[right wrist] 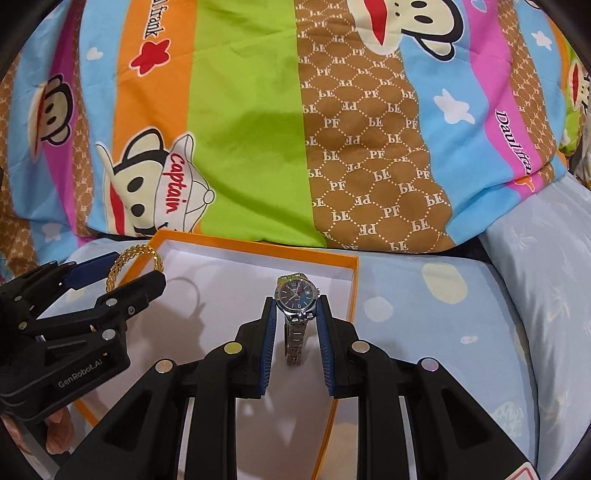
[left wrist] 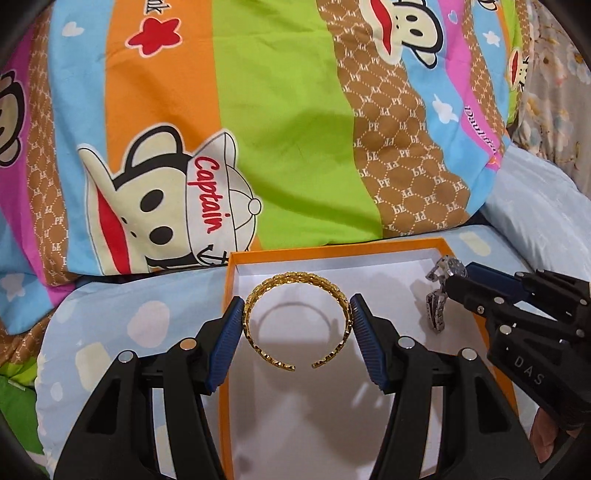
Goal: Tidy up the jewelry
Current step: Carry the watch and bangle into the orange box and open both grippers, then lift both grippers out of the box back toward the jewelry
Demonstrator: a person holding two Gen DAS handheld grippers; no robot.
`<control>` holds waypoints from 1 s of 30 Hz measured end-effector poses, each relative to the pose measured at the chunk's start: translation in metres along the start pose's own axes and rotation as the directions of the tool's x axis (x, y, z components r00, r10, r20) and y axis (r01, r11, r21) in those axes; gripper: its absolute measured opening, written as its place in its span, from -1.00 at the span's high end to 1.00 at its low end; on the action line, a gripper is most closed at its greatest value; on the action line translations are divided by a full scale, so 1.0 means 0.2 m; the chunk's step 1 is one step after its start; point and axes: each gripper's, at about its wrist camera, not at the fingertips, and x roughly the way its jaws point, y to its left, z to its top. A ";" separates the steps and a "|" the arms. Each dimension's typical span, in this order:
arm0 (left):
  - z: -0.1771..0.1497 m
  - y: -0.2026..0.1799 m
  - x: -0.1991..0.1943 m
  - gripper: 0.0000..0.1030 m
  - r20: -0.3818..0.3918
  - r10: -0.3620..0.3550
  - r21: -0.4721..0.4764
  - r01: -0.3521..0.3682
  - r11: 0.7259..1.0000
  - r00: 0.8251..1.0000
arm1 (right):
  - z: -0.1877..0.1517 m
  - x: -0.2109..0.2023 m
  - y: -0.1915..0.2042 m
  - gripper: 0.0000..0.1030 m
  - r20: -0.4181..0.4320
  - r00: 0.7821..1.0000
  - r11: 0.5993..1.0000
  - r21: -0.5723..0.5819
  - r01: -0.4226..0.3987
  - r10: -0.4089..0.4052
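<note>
Left gripper [left wrist: 297,314] pinches the gold bangle [left wrist: 295,321] across its width, above the orange box [left wrist: 369,246]. Right gripper [right wrist: 294,325] clamps the watch [right wrist: 295,295] by its case, apparently clear of the floor. Lower both gently, set apart, before releasing.

A striped quilt [left wrist: 280,122] fills the background, its bands orange, green, brown, blue and pink. It carries cartoon monkey faces, one in a cap [left wrist: 218,192] lettered "Captain", a red star [left wrist: 153,35], and a brown band [right wrist: 373,155] of repeated "PF" marks. In front lies a pale blue sheet [right wrist: 436,317] with cream patches, and a light blue pillow [right wrist: 546,295] at the right
</note>
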 end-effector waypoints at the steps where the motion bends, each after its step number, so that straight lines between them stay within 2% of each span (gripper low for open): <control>1: 0.00 0.00 0.02 -0.11 -0.011 -0.001 0.000 0.001 1.000 1.000 | 0.01 0.01 0.00 0.60 -0.007 1.000 1.000 -0.007 0.000 0.000; 9: 0.00 0.05 0.07 -0.15 -0.019 0.000 -0.042 0.000 0.999 1.000 | 0.01 0.00 -0.01 0.57 0.022 1.000 1.000 -0.017 0.014 -0.013; 18: -0.05 0.14 -0.05 -0.16 0.012 0.007 -0.105 -0.006 0.994 1.000 | -0.11 -0.12 0.02 0.57 0.042 0.999 1.000 -0.023 -0.020 0.021; 24: -0.19 0.20 -0.19 -0.16 0.018 0.025 -0.119 -0.022 0.993 1.000 | -0.24 -0.22 0.06 0.58 0.034 0.998 0.999 -0.029 -0.043 0.044; 30: -0.36 0.22 -0.27 -0.16 -0.011 0.021 -0.131 -0.023 0.991 1.000 | -0.37 -0.32 0.09 0.57 0.024 0.998 0.998 -0.020 -0.062 0.063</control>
